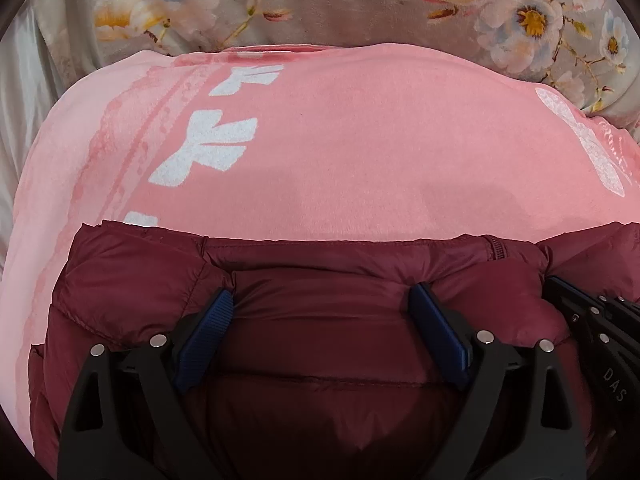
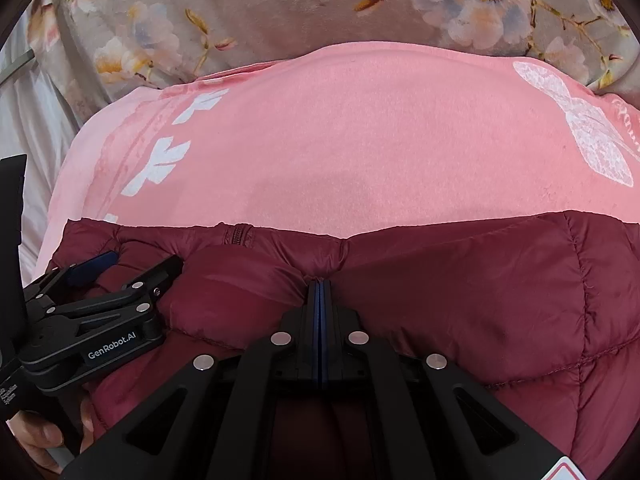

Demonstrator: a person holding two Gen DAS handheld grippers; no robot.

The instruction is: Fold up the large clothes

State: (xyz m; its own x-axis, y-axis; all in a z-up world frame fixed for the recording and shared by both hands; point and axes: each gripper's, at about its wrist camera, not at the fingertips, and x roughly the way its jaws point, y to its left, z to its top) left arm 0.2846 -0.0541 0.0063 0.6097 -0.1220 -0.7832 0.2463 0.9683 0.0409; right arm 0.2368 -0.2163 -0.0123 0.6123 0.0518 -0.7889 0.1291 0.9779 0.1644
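the quilted maroon puffer jacket (image 1: 320, 320) lies on a pink printed blanket (image 1: 340, 140), its folded far edge running left to right just ahead of both tools. the right gripper (image 2: 320, 284) is clamped together on a pinch of that edge; the left gripper (image 1: 324, 300), just beside it, stands wide apart, fabric between but unpressed

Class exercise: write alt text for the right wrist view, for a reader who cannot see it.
The right gripper is shut on a pinch of a dark red puffer jacket lying on a pink blanket. The left gripper rests open on the jacket at the left, with a floral cover behind.
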